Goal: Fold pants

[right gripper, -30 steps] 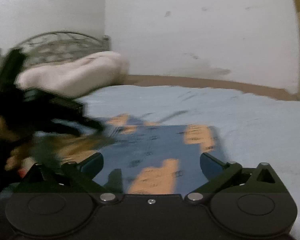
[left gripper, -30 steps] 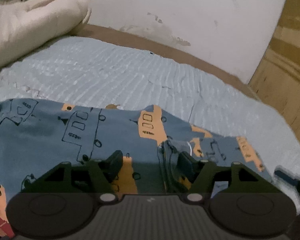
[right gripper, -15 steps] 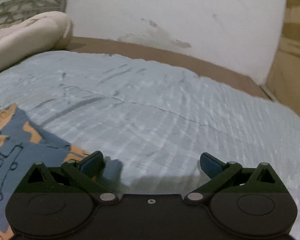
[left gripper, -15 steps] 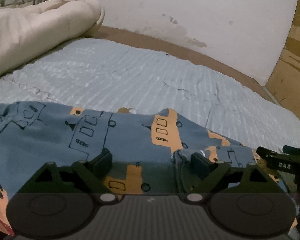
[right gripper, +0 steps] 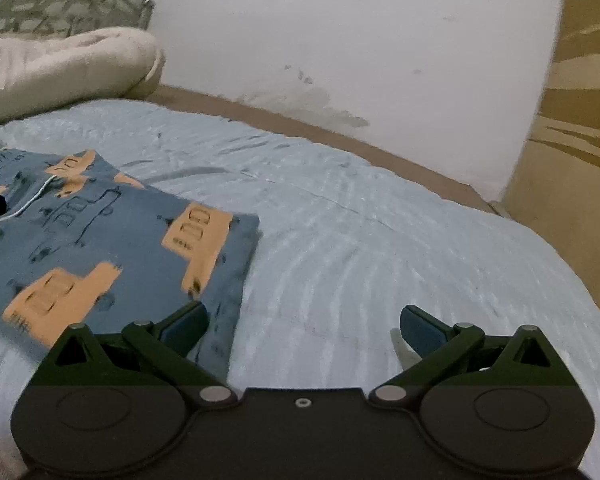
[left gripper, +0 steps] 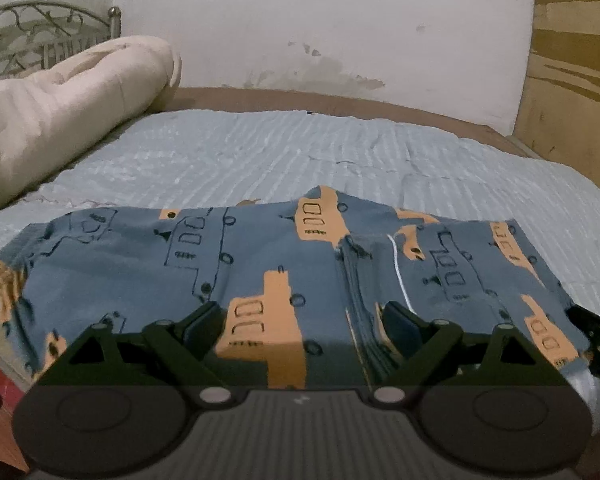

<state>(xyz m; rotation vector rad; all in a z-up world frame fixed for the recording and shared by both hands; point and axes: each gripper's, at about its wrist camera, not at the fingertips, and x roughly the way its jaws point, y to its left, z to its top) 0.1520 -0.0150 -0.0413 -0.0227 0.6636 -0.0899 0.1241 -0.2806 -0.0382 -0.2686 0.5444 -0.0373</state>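
Two sets of tongs, both spread wide and gripping nothing! The left tongs (left gripper: pixel 300 316) hover over the pants (left gripper: pixel 260 272), which lie folded just ahead on the bed (left gripper: pixel 300 152). The right tongs (right gripper: pixel 300 324) straddle the pants' right edge, bare sheet beyond. Best next move, I'd say: pinch both layers near the corners, lift evenly. Both hands tilt downward, angled toward the mattress.

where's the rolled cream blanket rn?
The blanket lies at the upper left of both wrist views, at the head of the bed in front of the metal headboard, well beyond the pants.
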